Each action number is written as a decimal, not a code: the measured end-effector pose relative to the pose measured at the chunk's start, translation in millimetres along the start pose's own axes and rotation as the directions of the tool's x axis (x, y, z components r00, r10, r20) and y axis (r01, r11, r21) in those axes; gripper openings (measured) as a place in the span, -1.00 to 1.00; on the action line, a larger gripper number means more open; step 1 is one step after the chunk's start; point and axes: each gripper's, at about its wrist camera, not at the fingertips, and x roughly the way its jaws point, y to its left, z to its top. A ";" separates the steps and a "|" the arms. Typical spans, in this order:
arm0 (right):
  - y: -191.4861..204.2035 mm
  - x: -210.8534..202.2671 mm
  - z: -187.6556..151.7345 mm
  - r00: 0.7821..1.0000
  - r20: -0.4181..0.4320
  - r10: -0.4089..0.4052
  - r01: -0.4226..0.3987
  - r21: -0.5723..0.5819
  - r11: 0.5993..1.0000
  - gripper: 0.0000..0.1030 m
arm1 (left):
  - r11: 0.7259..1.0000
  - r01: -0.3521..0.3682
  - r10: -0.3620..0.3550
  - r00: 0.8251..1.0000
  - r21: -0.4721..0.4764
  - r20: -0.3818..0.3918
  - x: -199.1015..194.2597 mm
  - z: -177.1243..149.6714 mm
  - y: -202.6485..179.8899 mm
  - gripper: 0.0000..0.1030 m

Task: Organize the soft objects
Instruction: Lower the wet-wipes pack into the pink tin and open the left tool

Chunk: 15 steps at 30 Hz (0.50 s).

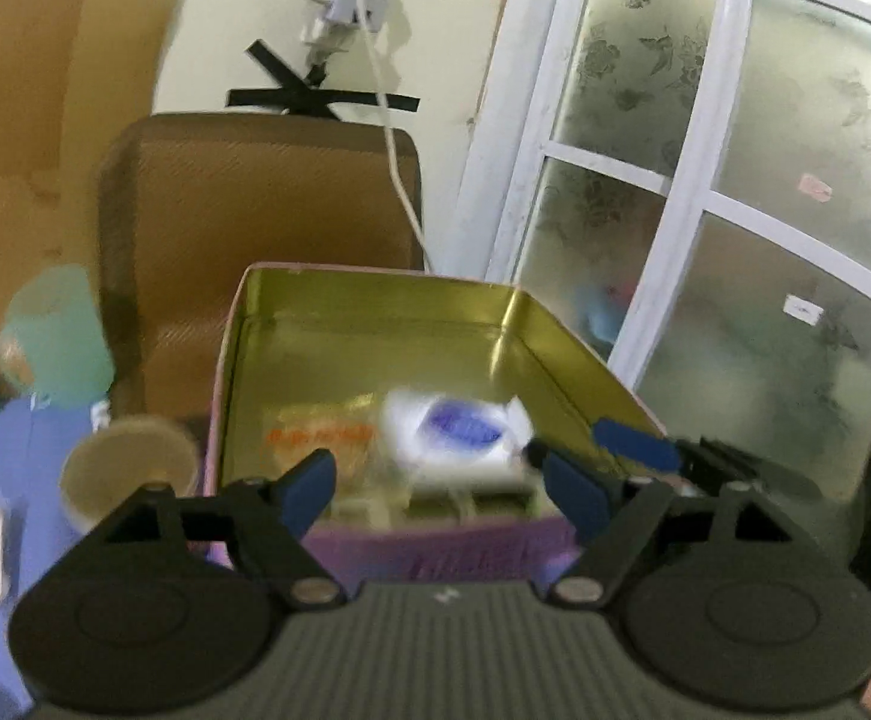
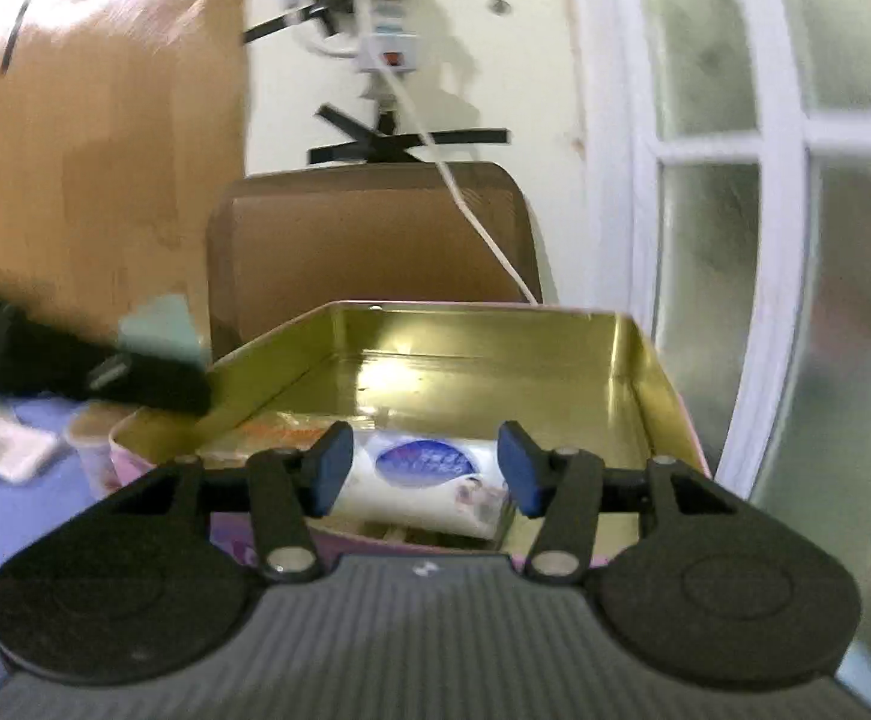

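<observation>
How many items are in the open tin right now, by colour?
White packet with blue oval label: 1
Yellowish packet with orange print: 1
Total: 2 that can be made out in the gold-lined tin; blur hides whatever lies under them.

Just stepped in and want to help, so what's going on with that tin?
A person holding a gripper in each hand is sorting soft packets into an open pink tin with a gold inside. A white tissue pack and an orange-printed packet already lie in it. The left gripper and right gripper both stand open over the tin's near edge, holding nothing.
</observation>
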 end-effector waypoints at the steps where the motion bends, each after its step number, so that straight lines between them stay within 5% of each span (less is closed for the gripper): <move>1: -2.8 -2.6 -0.9 1.000 0.009 0.011 -0.011 0.023 1.000 0.09 | 1.000 -0.003 0.003 1.000 -0.004 0.005 -10.4 -10.1 7.1 0.55; 4: 5.5 -11.1 -3.3 0.998 0.044 0.045 -0.046 0.015 0.999 0.09 | 0.999 -0.044 0.045 0.999 -0.030 0.004 -42.3 -42.4 33.9 0.60; 8: 41.7 -16.1 5.0 0.968 0.024 0.250 -0.249 -0.039 0.968 0.07 | 0.977 -0.206 0.207 0.978 -0.054 0.001 -89.8 -80.2 76.4 0.60; 11: 91.0 -3.7 11.6 0.905 -0.049 0.423 -0.426 -0.118 0.897 0.07 | 0.946 -0.309 0.309 0.951 -0.098 -0.016 -118.0 -104.1 109.1 0.60; 15: 160.6 39.8 16.4 0.828 -0.208 0.521 -0.554 -0.159 0.817 0.07 | 0.912 -0.365 0.369 0.929 -0.186 -0.017 -144.6 -127.6 140.6 0.60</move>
